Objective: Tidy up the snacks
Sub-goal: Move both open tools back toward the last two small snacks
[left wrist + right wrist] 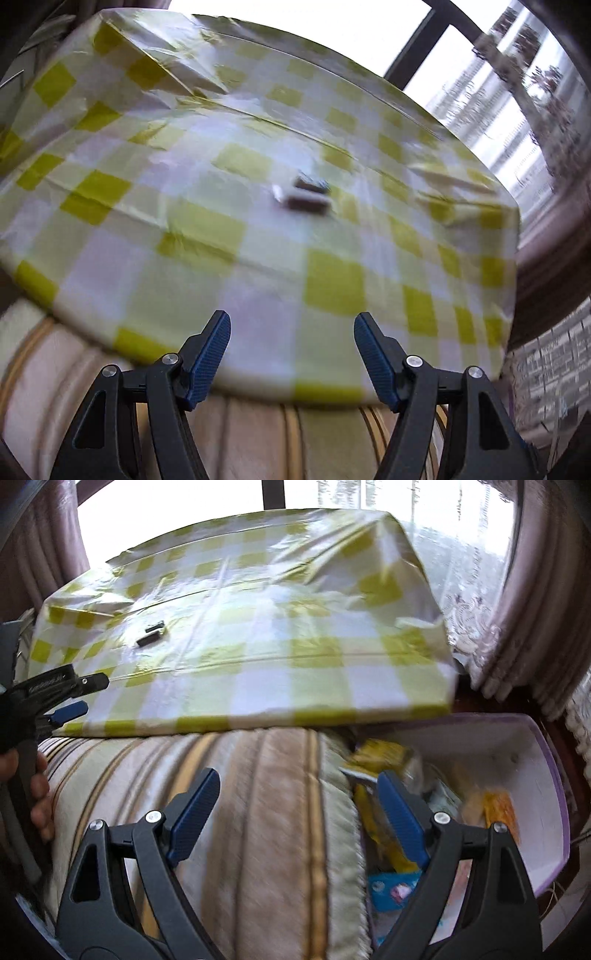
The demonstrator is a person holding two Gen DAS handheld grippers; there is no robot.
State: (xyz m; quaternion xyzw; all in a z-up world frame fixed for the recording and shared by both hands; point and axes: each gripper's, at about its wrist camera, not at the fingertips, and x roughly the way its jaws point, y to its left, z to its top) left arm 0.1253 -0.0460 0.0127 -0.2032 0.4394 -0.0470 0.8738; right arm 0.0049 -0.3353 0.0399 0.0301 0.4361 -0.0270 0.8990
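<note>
Snack packets (391, 775): heaped in white bin (535, 775), five o'clock of checked table (258, 657), awaiting sorting. Right gripper (299, 805): jaws apart, empty, above. Left gripper (291, 354): jaws apart, empty, facing table.

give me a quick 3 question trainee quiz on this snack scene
1. True or false: the left gripper is shut on a snack.
2. What lies on the checked tablecloth? A) two small dark bars B) a cup C) a plate
3. Where are most snack packets?

Key
1. False: its jaws are open and empty, as is the right gripper.
2. A
3. In the white bin with the purple rim, beside the striped cushion.
</note>
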